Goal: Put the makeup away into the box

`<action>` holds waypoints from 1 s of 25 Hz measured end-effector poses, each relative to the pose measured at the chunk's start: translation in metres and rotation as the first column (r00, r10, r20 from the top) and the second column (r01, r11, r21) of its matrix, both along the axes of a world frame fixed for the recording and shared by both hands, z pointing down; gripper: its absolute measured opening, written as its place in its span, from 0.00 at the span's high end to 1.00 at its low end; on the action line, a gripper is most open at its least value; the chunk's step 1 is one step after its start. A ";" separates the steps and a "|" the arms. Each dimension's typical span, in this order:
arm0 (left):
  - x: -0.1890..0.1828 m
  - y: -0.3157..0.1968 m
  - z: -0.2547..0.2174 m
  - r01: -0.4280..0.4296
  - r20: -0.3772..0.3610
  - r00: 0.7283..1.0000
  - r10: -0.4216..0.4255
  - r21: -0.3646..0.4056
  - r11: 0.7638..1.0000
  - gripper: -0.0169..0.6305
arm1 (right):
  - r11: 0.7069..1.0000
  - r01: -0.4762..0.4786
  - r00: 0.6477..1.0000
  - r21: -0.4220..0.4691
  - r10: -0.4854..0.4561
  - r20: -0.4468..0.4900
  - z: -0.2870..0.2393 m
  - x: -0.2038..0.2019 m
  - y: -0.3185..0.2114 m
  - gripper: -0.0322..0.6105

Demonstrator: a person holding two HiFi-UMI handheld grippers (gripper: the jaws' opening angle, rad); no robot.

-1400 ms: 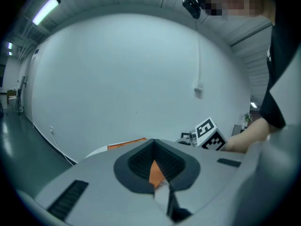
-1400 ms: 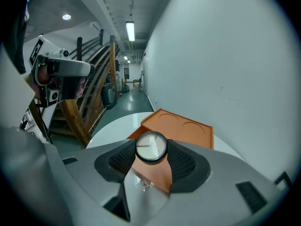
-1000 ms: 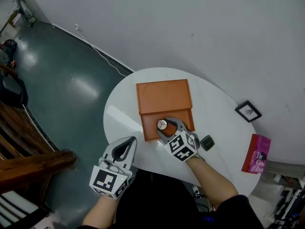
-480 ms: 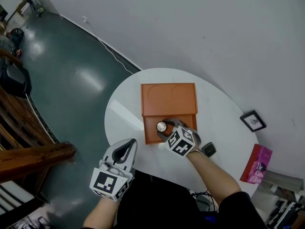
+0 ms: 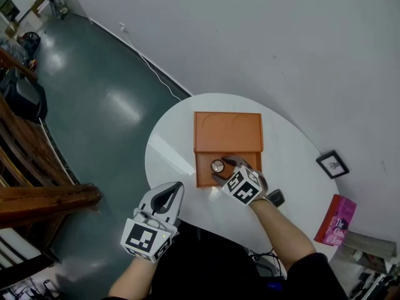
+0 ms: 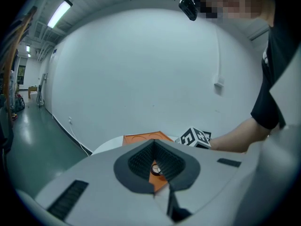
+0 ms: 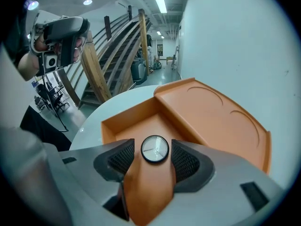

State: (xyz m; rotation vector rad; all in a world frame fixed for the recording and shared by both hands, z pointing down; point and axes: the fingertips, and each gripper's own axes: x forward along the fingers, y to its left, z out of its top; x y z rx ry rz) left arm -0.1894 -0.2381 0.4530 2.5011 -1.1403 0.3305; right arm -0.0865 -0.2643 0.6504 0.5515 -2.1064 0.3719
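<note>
An orange box [image 5: 228,132] lies open on the round white table [image 5: 172,161], its lid flat at the far side and its tray [image 7: 138,121] nearer me. My right gripper [image 5: 224,169] is shut on an orange makeup bottle [image 7: 149,187] with a round silver cap [image 7: 155,149], held tilted down over the tray. The cap [image 5: 217,165] also shows from above. My left gripper [image 5: 169,195] hovers off the table's near edge, shut and holding nothing. In the left gripper view its pads [image 6: 141,161] frame the box [image 6: 141,138] and the right gripper's marker cube [image 6: 195,137].
A small dark item [image 5: 275,197] lies on the table just right of my right hand. Farther right are a black picture frame [image 5: 332,164] and a pink book [image 5: 335,219]. Wooden stairs [image 5: 37,192] and a grey floor lie to the left.
The right gripper has sunk a little with the bottle, tipping further down toward the tray. The left gripper has stayed put.
</note>
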 end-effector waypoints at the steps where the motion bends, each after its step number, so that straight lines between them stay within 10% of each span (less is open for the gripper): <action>1: -0.002 0.001 -0.004 -0.002 -0.005 1.000 0.002 0.007 1.000 0.97 | 1.000 0.003 1.000 0.000 -0.003 0.001 -0.006 0.000 0.004 0.60; 6: -0.011 0.009 -0.028 -0.041 -0.035 0.998 0.043 0.054 0.998 0.97 | 0.993 0.009 0.998 0.117 -0.017 0.067 -0.067 -0.005 0.023 0.60; 11: -0.011 0.020 -0.048 -0.129 -0.061 0.989 0.137 0.118 0.985 0.97 | 0.950 -0.189 0.960 0.249 0.126 0.249 -0.155 0.002 0.035 0.73; 17: -0.001 0.029 -0.059 -0.230 -0.082 0.966 0.247 0.168 0.958 0.97 | 0.825 -0.479 0.828 0.300 0.311 0.466 -0.225 0.040 0.060 0.82; 25: 0.045 0.034 -0.059 -0.327 -0.102 0.933 0.346 0.167 0.930 0.97 | 0.684 -0.642 0.748 0.346 0.461 0.477 -0.239 0.115 0.107 0.85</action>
